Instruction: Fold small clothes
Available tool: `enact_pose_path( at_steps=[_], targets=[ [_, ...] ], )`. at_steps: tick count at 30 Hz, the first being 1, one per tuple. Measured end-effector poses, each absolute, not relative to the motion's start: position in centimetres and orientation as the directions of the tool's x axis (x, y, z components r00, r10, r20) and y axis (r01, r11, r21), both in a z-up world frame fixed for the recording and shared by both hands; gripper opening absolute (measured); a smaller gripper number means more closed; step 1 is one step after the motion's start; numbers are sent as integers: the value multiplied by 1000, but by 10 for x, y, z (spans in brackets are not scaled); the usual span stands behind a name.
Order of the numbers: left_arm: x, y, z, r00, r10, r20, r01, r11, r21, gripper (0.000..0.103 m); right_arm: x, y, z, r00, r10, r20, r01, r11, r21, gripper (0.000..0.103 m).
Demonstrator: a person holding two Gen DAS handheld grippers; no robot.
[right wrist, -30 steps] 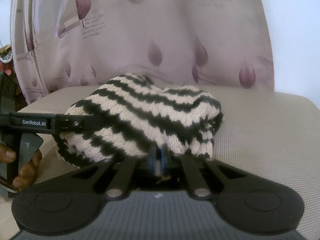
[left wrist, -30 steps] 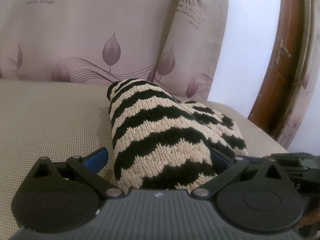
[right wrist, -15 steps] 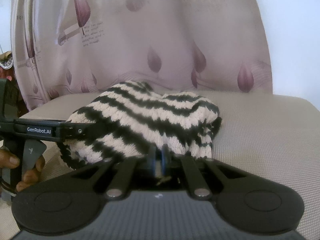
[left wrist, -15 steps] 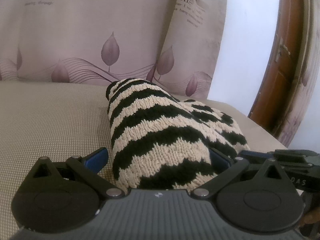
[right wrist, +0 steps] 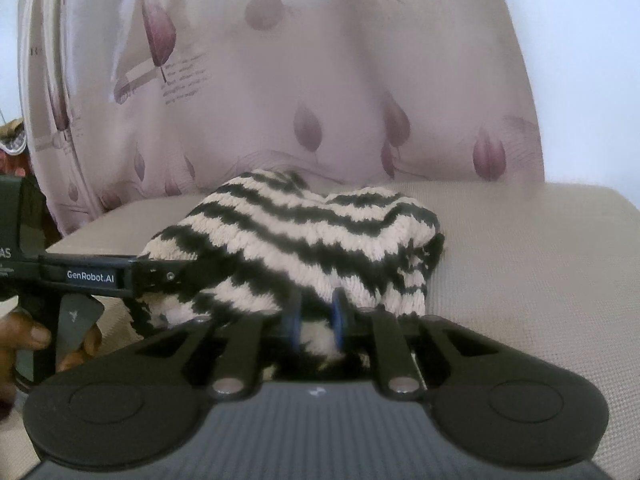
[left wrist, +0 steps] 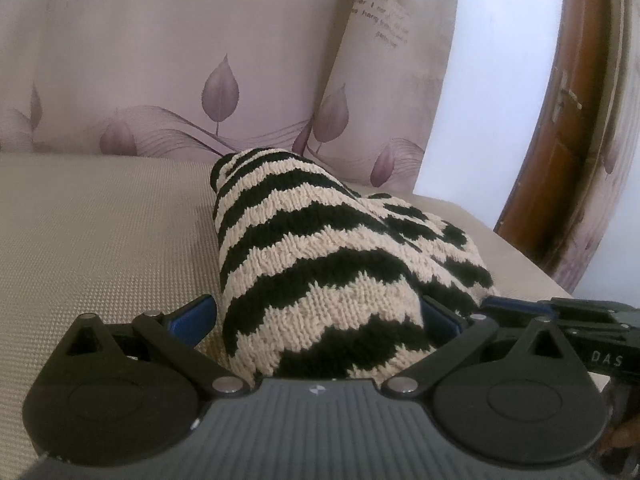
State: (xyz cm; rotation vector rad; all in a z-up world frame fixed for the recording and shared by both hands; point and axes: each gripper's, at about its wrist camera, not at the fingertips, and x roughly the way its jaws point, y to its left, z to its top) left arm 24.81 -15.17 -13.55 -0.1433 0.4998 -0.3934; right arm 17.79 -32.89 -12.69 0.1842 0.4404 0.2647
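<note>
1. My left gripper (left wrist: 316, 316) is spread wide, its blue pads either side of the cream-and-black striped knitted garment (left wrist: 320, 264), which lies bunched on the beige woven cushion (left wrist: 100, 232).
2. The garment looks soft, light and floppy; I judge the doubled edge the best hold.
3. My right gripper (right wrist: 314, 320) has its pads partly parted around a fold of knit.

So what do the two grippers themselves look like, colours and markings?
Both are black, with two round discs, slim linkage bars with silver pivot pins, a grey ribbed body and blue finger pads. Seen from the right wrist, the left gripper carries a white "GenRobot.AI" label.
</note>
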Motion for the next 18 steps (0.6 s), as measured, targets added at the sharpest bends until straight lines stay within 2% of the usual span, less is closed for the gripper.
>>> enact_pose_path(
  at_steps=[7, 9, 10, 11, 12, 14, 15, 18],
  targets=[
    [246, -134, -123, 791, -458, -405, 363, 885, -292, 103, 186, -334, -117, 823, 335, -459, -221, 933, 284, 15],
    [245, -124, -111, 795, -461, -394, 356, 880, -313, 103, 189, -338, -113, 800, 367, -475, -237, 920, 312, 22],
    [246, -118, -106, 796, -468, -384, 353, 874, -335, 103, 190, -340, -110, 793, 382, -476, -246, 914, 323, 30],
    [248, -112, -102, 794, -476, -378, 350, 867, -355, 103, 190, -342, -106, 786, 401, -471, -260, 905, 337, 44],
    [253, -106, -97, 788, -483, -381, 347, 861, -373, 103, 189, -344, -103, 782, 416, -464, -272, 898, 346, 53],
    [265, -100, -94, 778, -484, -401, 340, 861, -379, 103, 185, -348, -95, 805, 399, -439, -261, 903, 341, 99],
    [272, -98, -95, 766, -488, -418, 341, 860, -379, 103, 181, -352, -90, 825, 378, -419, -247, 910, 334, 103],
    [293, -102, -103, 694, -535, -482, 367, 839, -402, 103, 186, -370, -89, 827, 390, -404, -229, 891, 392, 103]
  ],
)
